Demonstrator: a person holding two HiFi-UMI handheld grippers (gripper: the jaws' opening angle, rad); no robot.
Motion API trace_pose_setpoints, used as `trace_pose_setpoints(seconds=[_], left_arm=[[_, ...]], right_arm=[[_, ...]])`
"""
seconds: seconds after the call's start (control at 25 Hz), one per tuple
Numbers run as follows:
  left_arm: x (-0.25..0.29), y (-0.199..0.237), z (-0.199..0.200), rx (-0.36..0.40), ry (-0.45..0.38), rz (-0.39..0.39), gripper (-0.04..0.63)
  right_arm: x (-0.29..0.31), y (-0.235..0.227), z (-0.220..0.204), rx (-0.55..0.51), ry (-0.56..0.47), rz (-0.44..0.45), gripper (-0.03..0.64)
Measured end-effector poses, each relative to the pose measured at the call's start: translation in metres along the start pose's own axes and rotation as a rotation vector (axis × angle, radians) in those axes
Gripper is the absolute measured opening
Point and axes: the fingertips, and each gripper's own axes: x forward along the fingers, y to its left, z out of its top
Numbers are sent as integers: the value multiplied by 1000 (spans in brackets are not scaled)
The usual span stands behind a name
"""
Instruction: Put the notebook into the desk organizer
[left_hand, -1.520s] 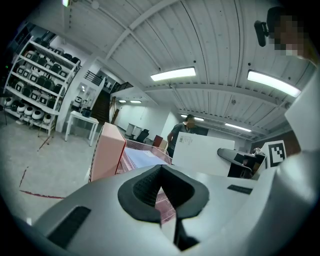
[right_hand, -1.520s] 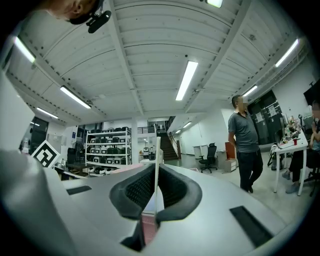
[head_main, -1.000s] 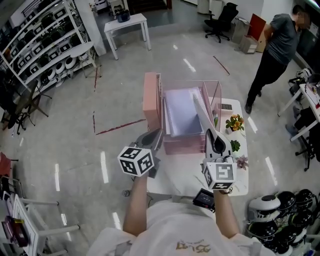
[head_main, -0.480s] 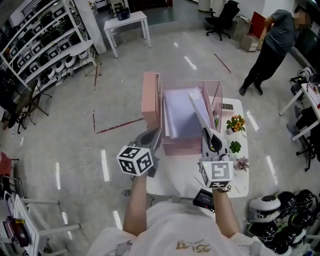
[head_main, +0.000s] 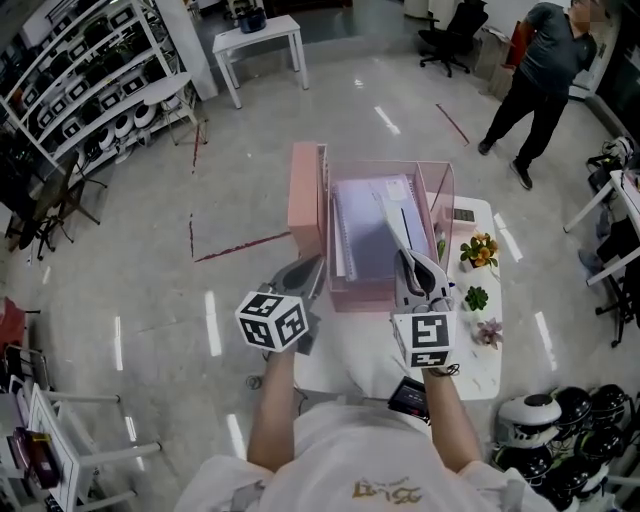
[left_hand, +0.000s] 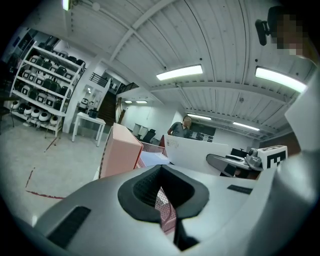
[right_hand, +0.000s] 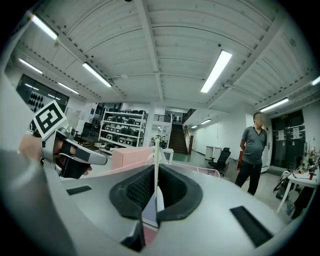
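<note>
A pink mesh desk organizer (head_main: 303, 190) stands on a small white table (head_main: 365, 350); a lavender spiral pad (head_main: 362, 235) lies inside it. My right gripper (head_main: 414, 268) is shut on a thin white notebook (head_main: 400, 222), which leans forward over the organizer's right half. In the right gripper view the notebook (right_hand: 156, 160) shows edge-on between the pads of that gripper (right_hand: 156, 192). My left gripper (head_main: 308, 272) sits at the organizer's front left corner. In the left gripper view this gripper (left_hand: 162, 195) is shut on the pink mesh wall, beside the organizer's solid side (left_hand: 119, 155) and the white notebook (left_hand: 200, 157).
Small potted plants (head_main: 476, 248) and a black device (head_main: 408, 395) sit on the table's right and front. A person (head_main: 535, 70) stands at the back right. Shelves of helmets (head_main: 90, 90) line the left, more helmets (head_main: 560, 420) lie at the lower right.
My right gripper has carried the notebook leftward and further over the organizer. The left gripper has stayed in place. The person behind has walked on.
</note>
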Motion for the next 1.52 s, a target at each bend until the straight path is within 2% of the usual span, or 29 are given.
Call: trace_pose_setpoints(seconds=[0.8, 1.32, 1.44, 1.52], left_arm=[[14, 34, -1, -42, 16, 35, 15], [21, 47, -3, -74, 27, 32, 15], [22, 48, -7, -80, 33, 32, 15], [22, 49, -8, -85, 35, 33, 15]], right_arm=[[68, -4, -20, -5, 94, 43, 35], [93, 11, -38, 10, 178, 146, 78], [94, 15, -40, 12, 193, 187, 111], [94, 21, -43, 8, 209, 230, 158]])
